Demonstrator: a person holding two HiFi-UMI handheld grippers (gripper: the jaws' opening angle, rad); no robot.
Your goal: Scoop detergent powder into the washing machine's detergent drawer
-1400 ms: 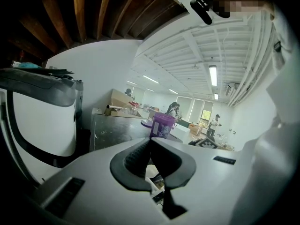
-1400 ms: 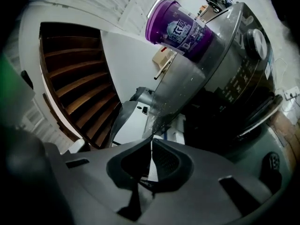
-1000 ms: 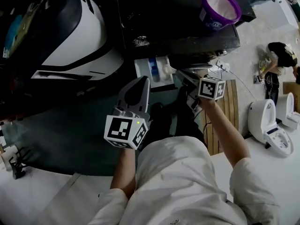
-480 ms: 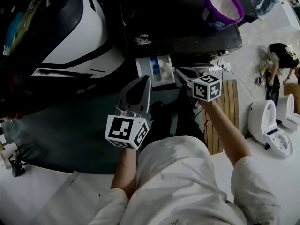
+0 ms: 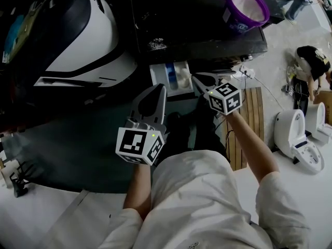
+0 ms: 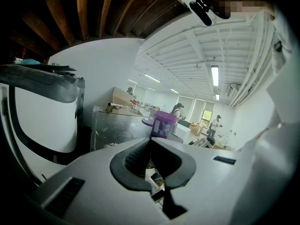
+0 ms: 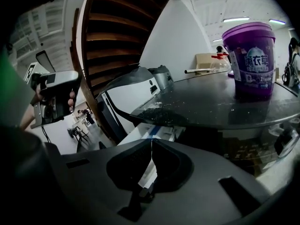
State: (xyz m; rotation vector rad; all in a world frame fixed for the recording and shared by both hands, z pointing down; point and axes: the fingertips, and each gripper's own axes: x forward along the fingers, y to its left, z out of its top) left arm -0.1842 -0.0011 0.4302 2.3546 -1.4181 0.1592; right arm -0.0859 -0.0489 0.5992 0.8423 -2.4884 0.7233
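The white detergent drawer [image 5: 174,77] stands pulled out from the dark washing machine [image 5: 197,30], with a blue insert and white powder inside. It also shows past the right jaws [image 7: 159,131]. The purple detergent tub [image 5: 245,8] stands open on the machine's top at the far right, full of white powder; it appears in both gripper views [image 6: 163,124] [image 7: 249,60]. My right gripper [image 5: 199,80] is shut and empty, its tips beside the drawer's right edge. My left gripper [image 5: 157,93] is shut and empty, just below the drawer's front. No scoop is visible.
Spilled powder [image 5: 155,45] lies on the machine's top behind the drawer. A white and black appliance [image 5: 88,35] stands to the left. At the right are a wooden slat platform [image 5: 254,118], white toilets [image 5: 303,136] and a crouching person [image 5: 311,61].
My right gripper has moved left and turned toward the drawer. The left gripper has stayed where it was.
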